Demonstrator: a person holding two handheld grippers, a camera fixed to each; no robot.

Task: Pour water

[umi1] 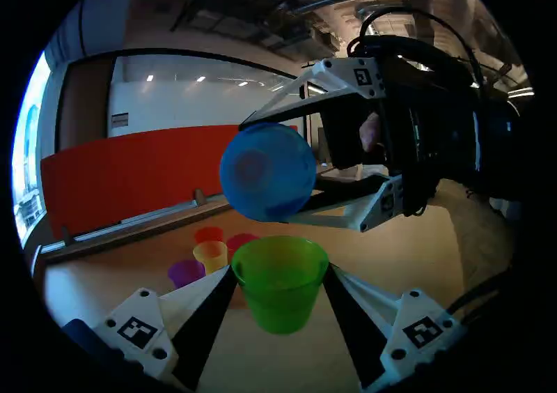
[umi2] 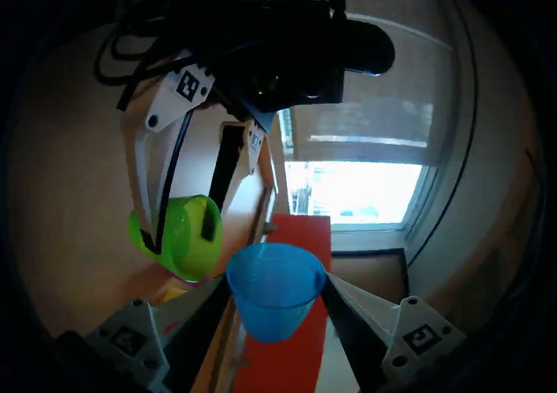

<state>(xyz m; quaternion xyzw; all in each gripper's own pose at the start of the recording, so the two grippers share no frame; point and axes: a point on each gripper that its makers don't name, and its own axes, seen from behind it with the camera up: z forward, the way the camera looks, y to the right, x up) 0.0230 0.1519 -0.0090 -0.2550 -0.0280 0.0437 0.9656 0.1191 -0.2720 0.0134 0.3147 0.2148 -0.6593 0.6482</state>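
- counter (umi1: pixel 418 253), wood, under both grippers
- right gripper (umi1: pixel 268 173): jaws pinching blue cup (umi2: pixel 275 288), tipped on its side, just above green cup (umi1: pixel 280 302)
- left gripper (umi1: pixel 278 276): jaws pinching green cup, upright
- small coloured cups (umi1: pixel 211 253) clustered on counter, behind green cup

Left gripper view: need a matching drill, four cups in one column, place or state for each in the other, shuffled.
Things:
1. green cup
2. blue cup
3. yellow cup
4. purple cup

Places or states:
A. standing on the table, leftmost of the small group
B. held tipped on its side by the right gripper, above another cup
C. held upright by the left gripper
D. standing on the table, just in front of an orange-red cup

Pairs: 1-C; 2-B; 3-D; 4-A
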